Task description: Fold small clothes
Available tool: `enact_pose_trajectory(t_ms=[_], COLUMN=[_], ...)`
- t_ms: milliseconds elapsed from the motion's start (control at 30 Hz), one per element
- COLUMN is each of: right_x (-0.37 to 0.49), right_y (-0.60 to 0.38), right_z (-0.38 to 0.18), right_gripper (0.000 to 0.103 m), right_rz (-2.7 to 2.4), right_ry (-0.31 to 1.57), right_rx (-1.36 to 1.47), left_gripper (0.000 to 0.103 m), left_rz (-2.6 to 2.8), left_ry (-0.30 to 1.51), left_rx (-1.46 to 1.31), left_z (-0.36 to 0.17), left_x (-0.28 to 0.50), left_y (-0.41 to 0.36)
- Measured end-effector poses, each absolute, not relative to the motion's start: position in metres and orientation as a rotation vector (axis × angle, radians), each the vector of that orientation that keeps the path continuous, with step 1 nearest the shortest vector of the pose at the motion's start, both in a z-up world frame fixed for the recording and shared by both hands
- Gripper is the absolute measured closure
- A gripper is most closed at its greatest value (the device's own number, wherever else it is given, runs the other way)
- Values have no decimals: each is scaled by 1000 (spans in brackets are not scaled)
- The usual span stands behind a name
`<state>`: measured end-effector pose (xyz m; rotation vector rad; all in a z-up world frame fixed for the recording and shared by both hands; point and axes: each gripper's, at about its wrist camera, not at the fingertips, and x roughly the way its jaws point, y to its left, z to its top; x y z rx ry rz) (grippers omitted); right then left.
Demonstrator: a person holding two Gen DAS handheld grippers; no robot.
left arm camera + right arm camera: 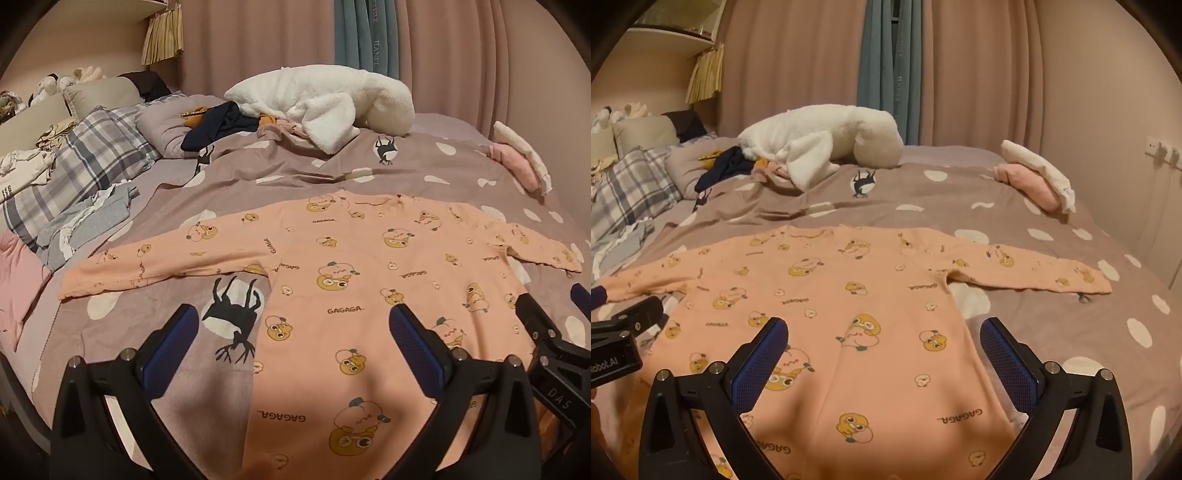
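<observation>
A peach long-sleeved top point(351, 280) printed with cartoon ducks lies flat on the bed, both sleeves spread out to the sides. My left gripper point(293, 328) hovers open above its left hem side, nothing between the blue pads. In the right wrist view the same top point(849, 295) fills the middle, and my right gripper point(884, 339) hangs open over its lower right part, holding nothing. The right gripper point(546, 321) also shows at the right edge of the left wrist view; the left gripper point(628, 325) shows at the left edge of the right wrist view.
The bed has a mauve duvet point(332, 170) with white spots. A white fluffy plush point(827, 140) and dark clothes point(218, 125) lie at the back. Folded pink and white items point(1038, 177) sit far right. Plaid pillow point(85, 155) and loose clothes lie left.
</observation>
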<state>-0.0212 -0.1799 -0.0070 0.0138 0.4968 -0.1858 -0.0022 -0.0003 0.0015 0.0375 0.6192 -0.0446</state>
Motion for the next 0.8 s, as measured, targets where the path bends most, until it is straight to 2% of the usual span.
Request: enact_pose_trajectory(t_ms=[533,800], right_x=[-28,-27], right_y=[-195,-267], right_z=[-1,14], right_gripper=[0,0], right_rz=[-192,-185], right_ry=[493,505], right_rx=[21,233], left_gripper=[0,0], left_rz=[-9,44], left_ry=[623,660], left_rx=[-40,-115], left_z=[6,3], left_x=[2,20], left_y=[22,46])
